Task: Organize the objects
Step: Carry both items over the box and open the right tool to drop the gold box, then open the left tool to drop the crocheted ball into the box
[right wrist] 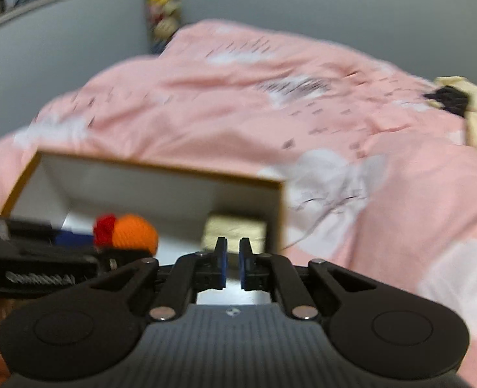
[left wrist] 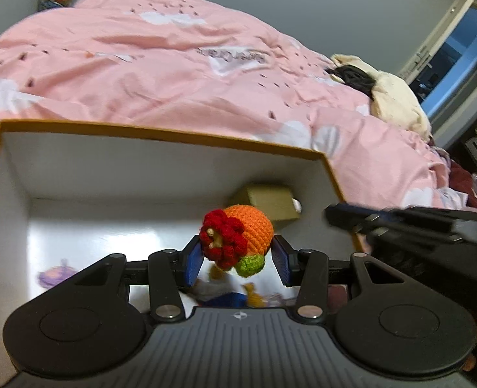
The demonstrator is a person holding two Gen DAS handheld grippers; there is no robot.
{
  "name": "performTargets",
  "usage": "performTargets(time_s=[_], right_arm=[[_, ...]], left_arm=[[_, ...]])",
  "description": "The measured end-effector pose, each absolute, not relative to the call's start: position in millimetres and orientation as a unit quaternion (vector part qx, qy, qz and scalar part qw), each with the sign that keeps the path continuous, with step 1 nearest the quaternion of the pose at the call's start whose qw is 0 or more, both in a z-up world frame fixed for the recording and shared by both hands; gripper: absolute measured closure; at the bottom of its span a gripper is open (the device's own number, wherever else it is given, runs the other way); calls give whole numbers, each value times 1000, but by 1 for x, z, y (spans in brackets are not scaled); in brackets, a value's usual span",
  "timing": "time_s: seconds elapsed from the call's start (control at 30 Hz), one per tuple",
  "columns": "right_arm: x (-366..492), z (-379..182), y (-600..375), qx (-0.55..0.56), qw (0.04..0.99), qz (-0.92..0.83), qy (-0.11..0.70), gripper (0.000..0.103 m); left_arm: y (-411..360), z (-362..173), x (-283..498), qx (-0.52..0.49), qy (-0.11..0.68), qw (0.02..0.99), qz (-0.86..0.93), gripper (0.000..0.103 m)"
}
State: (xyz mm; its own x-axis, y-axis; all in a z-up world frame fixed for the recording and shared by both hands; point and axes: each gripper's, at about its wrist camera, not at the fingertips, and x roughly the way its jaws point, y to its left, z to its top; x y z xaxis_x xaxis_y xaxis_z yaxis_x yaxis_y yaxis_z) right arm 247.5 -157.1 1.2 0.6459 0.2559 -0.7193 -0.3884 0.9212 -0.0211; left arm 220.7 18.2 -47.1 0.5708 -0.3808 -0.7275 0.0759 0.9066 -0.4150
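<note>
crochet toy (left wrist: 237,237) in left gripper (left wrist: 238,260)

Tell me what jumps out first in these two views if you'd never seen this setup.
The crocheted orange toy with its red flower stands out first, sitting between the left gripper fingers above the white-lined box with orange rim. Behind the box, the rumpled pink duvet fills most of both views. The right gripper, jaws nearly closed and empty, hangs over the box's right end near a tan block.

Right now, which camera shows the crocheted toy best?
The left wrist view: the crocheted toy sits sharp and central between the left gripper fingers, above the box. The right wrist view shows it blurred at the left, partly hidden behind the left gripper.
</note>
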Motion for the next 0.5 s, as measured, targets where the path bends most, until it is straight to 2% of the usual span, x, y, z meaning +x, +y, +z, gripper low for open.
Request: performTargets(time_s=[0.1, 0.43, 0.5], right_arm=[[237, 6, -176, -72, 918, 135, 366, 93], [220, -9, -204, -14, 912, 121, 391, 92], [218, -9, -207, -9, 913, 122, 389, 87]], left_arm=[[0, -51, 224, -168, 453, 862, -151, 51], [-38, -63, 229, -140, 482, 848, -169, 50], [-39, -61, 226, -141, 482, 848, -170, 50]])
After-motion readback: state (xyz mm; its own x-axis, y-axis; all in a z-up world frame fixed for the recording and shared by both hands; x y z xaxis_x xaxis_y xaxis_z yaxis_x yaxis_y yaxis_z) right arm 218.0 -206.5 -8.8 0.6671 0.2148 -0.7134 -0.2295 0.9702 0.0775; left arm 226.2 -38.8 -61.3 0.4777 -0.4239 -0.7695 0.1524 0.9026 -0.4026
